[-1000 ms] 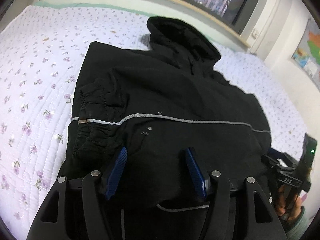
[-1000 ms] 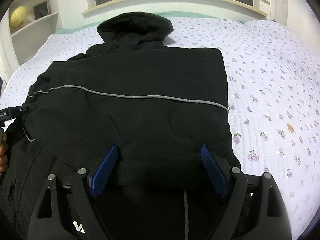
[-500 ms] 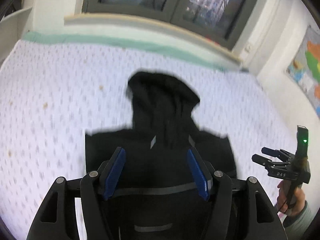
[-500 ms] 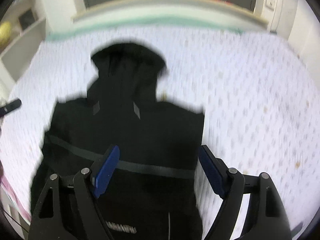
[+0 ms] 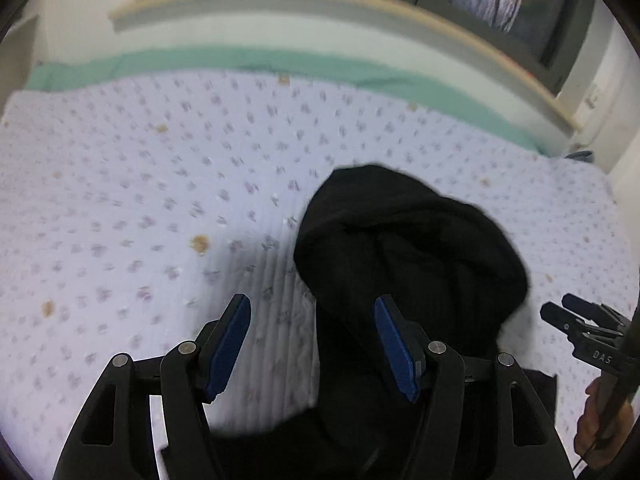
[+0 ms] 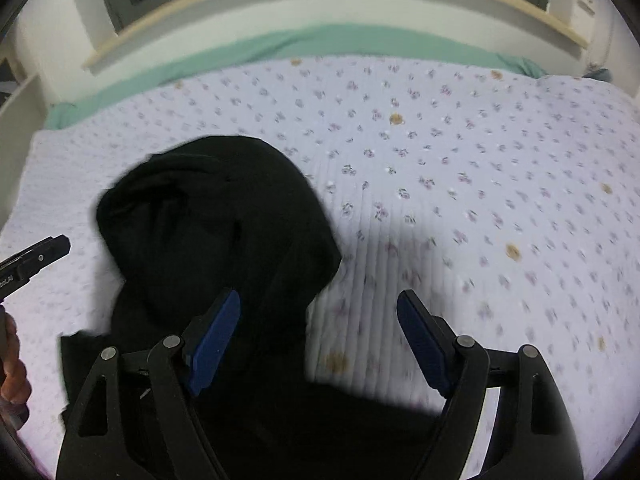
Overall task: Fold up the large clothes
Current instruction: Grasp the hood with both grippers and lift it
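Black jacket point(image 5: 408, 264) lies on the flowery bed cover point(image 5: 140, 200), hood up top. Left gripper point(image 5: 312, 344) & right gripper point(image 6: 318, 338) hang over the hood, both wide open, holding nothing.

White letters "DAS" stand on the black body of the right gripper point(image 5: 568, 314), seen from the left wrist view. Nothing else can be read.
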